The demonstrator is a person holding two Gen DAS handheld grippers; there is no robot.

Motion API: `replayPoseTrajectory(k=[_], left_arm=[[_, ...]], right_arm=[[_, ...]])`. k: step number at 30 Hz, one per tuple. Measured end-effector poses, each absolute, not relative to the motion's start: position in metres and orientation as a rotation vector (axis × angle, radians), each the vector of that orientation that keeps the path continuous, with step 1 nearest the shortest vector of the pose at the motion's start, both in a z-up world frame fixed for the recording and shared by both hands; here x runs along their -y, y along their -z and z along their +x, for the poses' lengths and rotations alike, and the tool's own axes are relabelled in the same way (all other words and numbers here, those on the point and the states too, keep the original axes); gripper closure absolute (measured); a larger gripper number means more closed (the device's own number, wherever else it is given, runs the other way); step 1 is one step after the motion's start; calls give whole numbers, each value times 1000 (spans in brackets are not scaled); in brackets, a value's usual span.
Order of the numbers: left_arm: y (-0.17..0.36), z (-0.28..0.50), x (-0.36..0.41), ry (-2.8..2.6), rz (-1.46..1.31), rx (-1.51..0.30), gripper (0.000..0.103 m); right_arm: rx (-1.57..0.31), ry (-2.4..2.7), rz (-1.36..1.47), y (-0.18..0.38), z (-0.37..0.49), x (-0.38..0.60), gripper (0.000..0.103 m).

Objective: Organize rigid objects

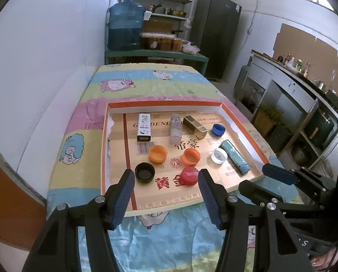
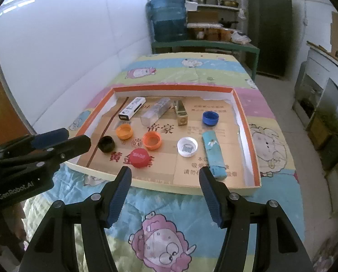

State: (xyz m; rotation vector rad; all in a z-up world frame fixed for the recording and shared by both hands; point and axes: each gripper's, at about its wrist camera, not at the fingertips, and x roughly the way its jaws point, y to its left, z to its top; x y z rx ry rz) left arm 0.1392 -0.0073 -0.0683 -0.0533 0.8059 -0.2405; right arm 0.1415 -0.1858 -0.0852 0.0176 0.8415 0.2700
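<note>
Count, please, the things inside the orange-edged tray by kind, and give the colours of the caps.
Bottle caps: 6: black cap, red cap, two orange caps, white cap, blue cap
Small boxes: 4: white printed box, clear box, gold box, light blue box
Total: 10

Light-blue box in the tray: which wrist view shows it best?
The right wrist view: the light-blue box lies near, its whole top showing. In the left wrist view it sits toward the tray's right side, smaller and slanted.
</note>
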Motion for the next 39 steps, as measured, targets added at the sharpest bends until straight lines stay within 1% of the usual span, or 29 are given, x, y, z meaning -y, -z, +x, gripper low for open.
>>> replayPoseTrajectory(k=[23,36,39], left_arm=[[37,88,5,212,-122,-735,45],[19,62,12,166,-115,-711,45],[15,54,17,126,-73,-695,45]], right_arm=[[-760,-202,-6,52,90,186,39],[-698,-172,-22,33,57,184,39],[-689,-160,-24,27,51,185,39]])
